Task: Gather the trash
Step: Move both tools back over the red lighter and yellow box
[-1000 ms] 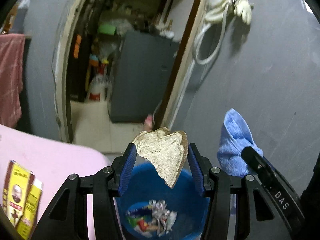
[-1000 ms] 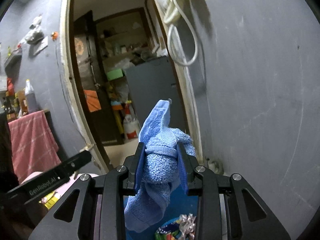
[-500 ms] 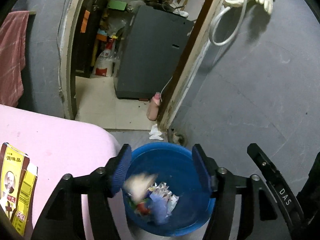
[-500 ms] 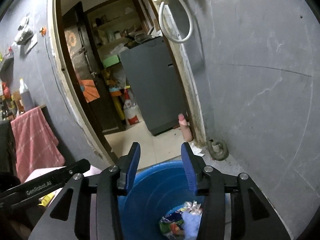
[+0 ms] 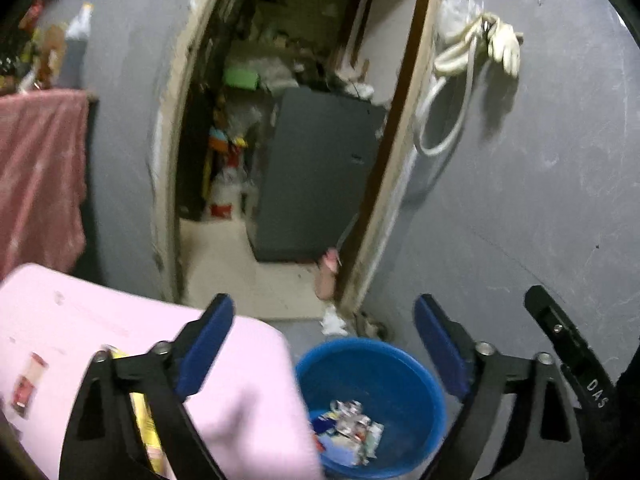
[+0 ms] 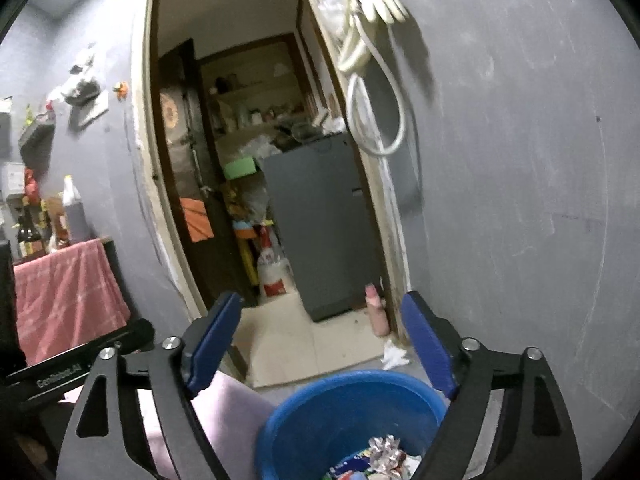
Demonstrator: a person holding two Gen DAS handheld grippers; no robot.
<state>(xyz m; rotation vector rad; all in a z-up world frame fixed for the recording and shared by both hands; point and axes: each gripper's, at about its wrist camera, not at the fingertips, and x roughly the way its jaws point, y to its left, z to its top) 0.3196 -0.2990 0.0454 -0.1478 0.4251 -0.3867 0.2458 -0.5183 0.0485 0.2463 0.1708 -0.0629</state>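
Note:
A blue bucket (image 5: 404, 372) stands on the floor beside the pink table (image 5: 80, 320), with crumpled wrappers and a blue cloth (image 5: 348, 436) in its bottom. It also shows in the right wrist view (image 6: 320, 420). My left gripper (image 5: 324, 344) is wide open and empty, above the table's edge and the bucket. My right gripper (image 6: 320, 340) is wide open and empty above the bucket. A yellow packet (image 5: 148, 424) lies on the table behind my left finger. A small red item (image 5: 26, 380) lies at the table's left.
A grey wall (image 5: 540, 200) with a hanging hose and glove (image 5: 472, 48) is to the right. An open doorway (image 5: 280, 160) leads to a cluttered room with a grey cabinet. A pink bottle (image 6: 376, 314) and white paper scrap (image 6: 394, 356) lie by the door frame. A red cloth (image 5: 36, 168) hangs at left.
My left gripper let go of the bread slice and my right let go of the blue cloth; both fell into the bucket. Both grippers opened wide and then lifted; the left one shifted left over the table.

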